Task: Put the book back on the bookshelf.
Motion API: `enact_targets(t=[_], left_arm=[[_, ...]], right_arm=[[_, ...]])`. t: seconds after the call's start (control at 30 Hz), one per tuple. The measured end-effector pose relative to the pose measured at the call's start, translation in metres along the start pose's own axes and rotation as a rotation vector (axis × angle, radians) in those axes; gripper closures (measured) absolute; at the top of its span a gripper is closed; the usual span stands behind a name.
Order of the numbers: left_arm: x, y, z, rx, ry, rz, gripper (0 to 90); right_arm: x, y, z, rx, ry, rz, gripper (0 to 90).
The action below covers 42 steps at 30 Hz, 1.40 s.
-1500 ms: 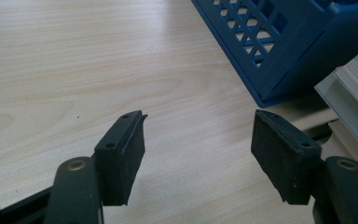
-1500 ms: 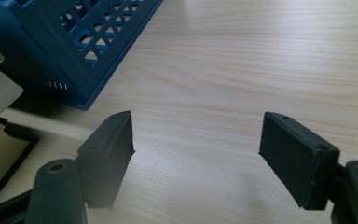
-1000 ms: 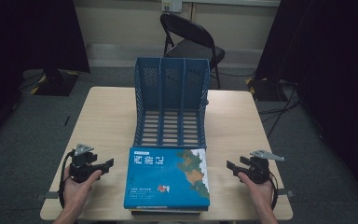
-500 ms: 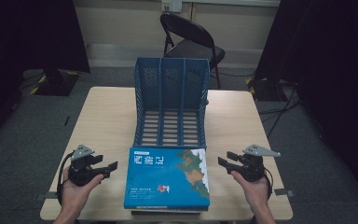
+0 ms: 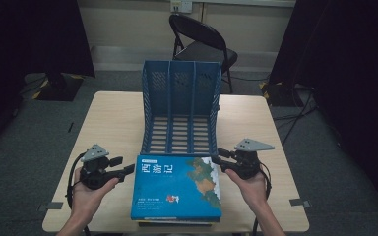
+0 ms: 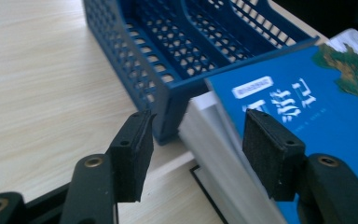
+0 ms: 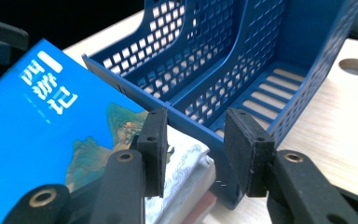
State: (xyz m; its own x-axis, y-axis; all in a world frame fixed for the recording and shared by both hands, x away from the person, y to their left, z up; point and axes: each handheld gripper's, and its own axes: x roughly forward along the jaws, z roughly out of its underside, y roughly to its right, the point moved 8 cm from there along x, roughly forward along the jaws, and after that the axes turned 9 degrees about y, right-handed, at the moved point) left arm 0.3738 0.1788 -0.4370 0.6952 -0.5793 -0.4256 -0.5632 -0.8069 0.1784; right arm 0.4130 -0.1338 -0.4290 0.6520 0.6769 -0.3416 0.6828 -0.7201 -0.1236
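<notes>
A blue-covered book (image 5: 177, 189) tops a stack at the table's front middle, close against a blue three-slot file rack (image 5: 181, 108). My left gripper (image 5: 123, 165) is just left of the book's far-left corner and is open. Its jaws have just been closing and grip nothing. In the left gripper view (image 6: 198, 121) the stack's corner (image 6: 214, 135) and the rack's corner (image 6: 168, 116) lie beyond the gap. My right gripper (image 5: 217, 161) hovers at the book's far-right corner, open, its jaws also just closing on nothing (image 7: 196, 116). The book (image 7: 51, 126) and rack (image 7: 261, 70) sit ahead.
The wooden table (image 5: 113, 118) has bare room on both sides of the rack. A black folding chair (image 5: 202, 39) stands behind the table. A round cable hole (image 7: 356, 66) sits in the tabletop right of the rack. Dark curtains flank the room.
Both hands have lifted and moved inward toward the book's far corners. The jaws of both grippers have narrowed.
</notes>
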Motion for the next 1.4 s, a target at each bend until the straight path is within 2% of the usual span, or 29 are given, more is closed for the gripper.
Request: enact_targets(t=[0.07,0.1,0.17,0.2,0.27,0.37,0.4,0.63,0.77,0.83,0.87,1.0,1.13,1.23,1.4], left_arm=[[0.002,0.002,0.001,-0.005,-0.003,0.011,44.8],[0.007,0.005,0.002,-0.007,0.001,0.016,48.1],[0.009,0.006,0.003,-0.014,0.003,0.016,52.7],[0.012,0.007,0.006,-0.020,0.004,0.024,52.7],[0.014,0.009,0.010,-0.033,-0.002,0.051,58.5],[0.016,0.014,0.012,-0.036,-0.013,0.072,60.4],[0.018,0.016,0.013,-0.015,-0.018,0.058,59.2],[0.021,0.014,0.017,-0.040,0.017,0.078,56.4],[0.021,0.014,0.018,-0.023,0.027,0.071,56.4],[0.021,0.014,0.018,-0.023,0.029,0.074,56.4],[0.022,0.014,0.018,-0.038,0.036,0.078,56.5],[0.022,0.014,0.018,-0.027,0.032,0.077,56.6],[0.022,0.015,0.017,-0.043,0.024,0.081,57.0],[0.024,0.017,0.015,-0.024,0.019,0.065,57.1],[0.026,0.018,0.014,-0.026,0.020,0.075,58.2]], right_arm=[[0.003,0.000,0.002,0.007,-0.004,-0.006,60.0],[0.010,0.000,0.006,0.014,-0.015,-0.016,61.6],[0.011,-0.001,0.007,0.014,-0.016,-0.020,62.5],[0.012,-0.001,0.008,0.016,-0.013,-0.020,63.4],[0.016,-0.003,0.016,0.008,-0.033,-0.026,62.8],[0.017,-0.003,0.020,0.013,-0.023,-0.023,62.6],[0.016,-0.003,0.019,0.018,-0.024,-0.036,63.2],[0.018,-0.004,0.023,0.015,-0.021,-0.021,62.2],[0.018,-0.006,0.023,0.000,-0.030,0.003,62.1],[0.018,-0.006,0.024,0.004,-0.033,0.004,62.1],[0.018,-0.006,0.024,0.003,-0.032,0.006,62.1],[0.018,-0.006,0.024,-0.001,-0.036,0.010,62.2],[0.017,-0.007,0.023,-0.003,-0.047,0.008,62.2],[0.013,-0.008,0.025,-0.007,-0.056,0.004,62.2],[0.007,-0.010,0.027,0.000,-0.051,0.012,62.3]])
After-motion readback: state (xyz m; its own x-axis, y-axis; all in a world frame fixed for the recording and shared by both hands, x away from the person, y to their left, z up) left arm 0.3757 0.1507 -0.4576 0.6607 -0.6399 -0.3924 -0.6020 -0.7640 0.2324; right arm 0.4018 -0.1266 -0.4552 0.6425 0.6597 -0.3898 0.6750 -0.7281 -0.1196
